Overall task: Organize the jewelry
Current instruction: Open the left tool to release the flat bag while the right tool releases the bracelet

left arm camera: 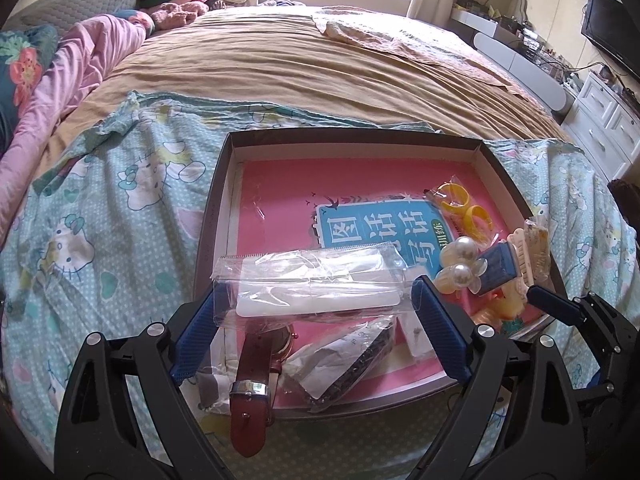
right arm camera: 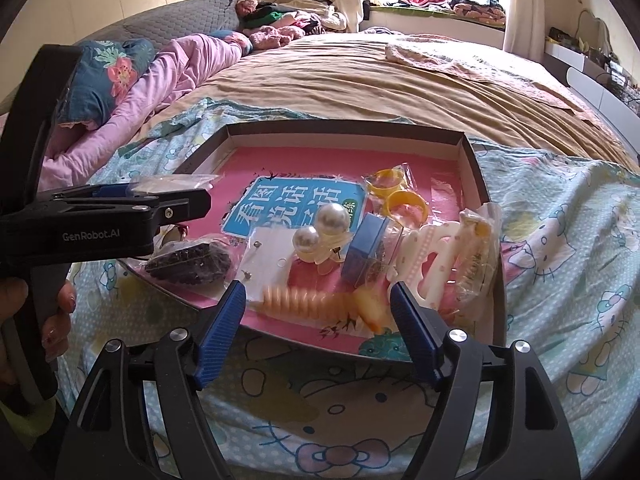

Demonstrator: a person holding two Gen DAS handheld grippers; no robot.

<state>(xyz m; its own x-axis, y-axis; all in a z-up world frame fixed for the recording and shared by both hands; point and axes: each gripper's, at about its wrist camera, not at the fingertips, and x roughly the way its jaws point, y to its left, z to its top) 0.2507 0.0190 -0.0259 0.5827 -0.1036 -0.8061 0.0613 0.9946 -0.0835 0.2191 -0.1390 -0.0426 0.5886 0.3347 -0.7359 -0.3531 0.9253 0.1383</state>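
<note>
Nearest, our right tongs (right arm camera: pixel 318 312) stand apart over the box's near edge, the peach spiral hair tie (right arm camera: pixel 298 301) lying loose between them: light, springy, best pinched across its coils. Left, our left tongs (left arm camera: pixel 316 304) appear clamped on a clear packet (left arm camera: pixel 308 280), slippery film over a stiff white insert. Beyond, in the shallow box (right arm camera: pixel 478 184) on the bed (right arm camera: pixel 360 80): pearl earrings (right arm camera: pixel 324 226), fragile; farther, bagged yellow rings (right arm camera: pixel 396 196), rigid, crinkly.
</note>
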